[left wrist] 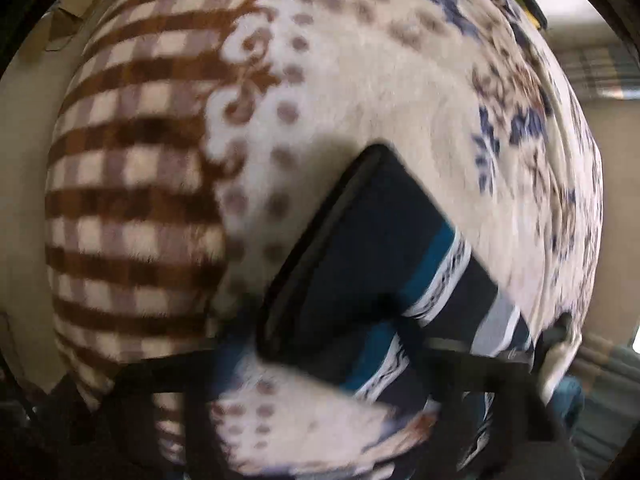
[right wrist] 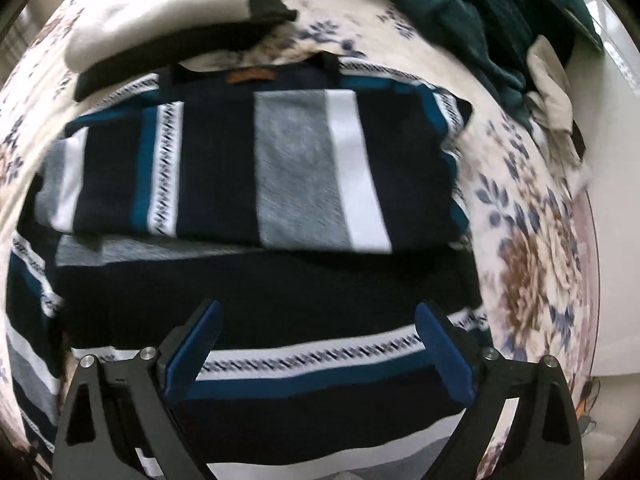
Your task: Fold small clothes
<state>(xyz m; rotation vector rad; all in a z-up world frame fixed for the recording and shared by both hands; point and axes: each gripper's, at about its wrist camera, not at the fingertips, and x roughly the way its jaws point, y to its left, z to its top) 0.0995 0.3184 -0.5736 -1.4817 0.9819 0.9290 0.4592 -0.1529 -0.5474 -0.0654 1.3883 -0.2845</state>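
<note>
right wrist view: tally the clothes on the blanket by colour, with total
Striped navy/teal/grey/white garment: 1
Cream garment: 1
Black garment: 1
Dark green garment: 1
Beige garment: 1
Total: 5

The far pile is blurred, so the pieces in it may overlap or belong together.

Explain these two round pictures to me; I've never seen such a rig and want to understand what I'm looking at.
A person holds a gripper in each hand, each with a wide-angle camera looking along its two fingers. The right gripper view shows its blue-padded fingers spread open, holding nothing, above a partly folded striped top on a flowered blanket. Cream clothes and dark green clothes lie beyond. The left gripper view is blurred: the same blanket and a corner of the striped top close to the lens. Its fingers are dark smears, so I cannot tell whether they grip it.
</note>
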